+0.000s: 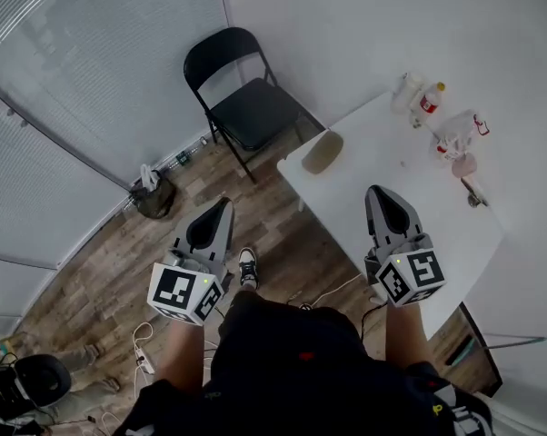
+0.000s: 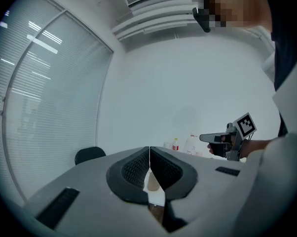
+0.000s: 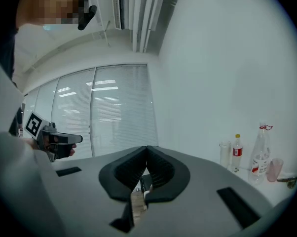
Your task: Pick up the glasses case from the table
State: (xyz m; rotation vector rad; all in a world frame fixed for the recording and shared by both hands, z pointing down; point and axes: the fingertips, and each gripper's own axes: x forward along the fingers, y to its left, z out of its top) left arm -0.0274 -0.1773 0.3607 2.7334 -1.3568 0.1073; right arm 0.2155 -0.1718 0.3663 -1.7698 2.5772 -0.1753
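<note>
Near the left corner of the white surface [image 1: 392, 166] lies the case [image 1: 323, 152], a tan oval resting flat and well apart from the bottles [image 1: 428, 103] crowded at the far end by the wall. It sits alone, clear on every side, so it looks easy to approach from the open edge. A black chair [image 1: 246, 98] stands just beyond that corner, out of the way.

Left tool [image 1: 223, 203] hangs over the wooden floor [image 1: 101, 280], off the surface's edge, pointing about level and roughly toward the case. Its own view shows the jaws pressed together with nothing between them, and the case appears as a pale patch through the gap beneath the pads. Right tool [image 1: 376, 192] is above the surface, also level, with its jaws likewise closed and empty. It is aimed along the surface toward the wall rather than at the case.

Both are carried low, forward and side by side, the way one holds them while coming up to a job, and neither touches anything.

The pickup does not seem to have begun. Whichever tool takes the case must first spread its jaws, since closed tips cannot straddle it. The left one looks better lined up. The case looks smooth and rounded, so a grip across its narrow width, well centred, should keep it from squirting out.
</note>
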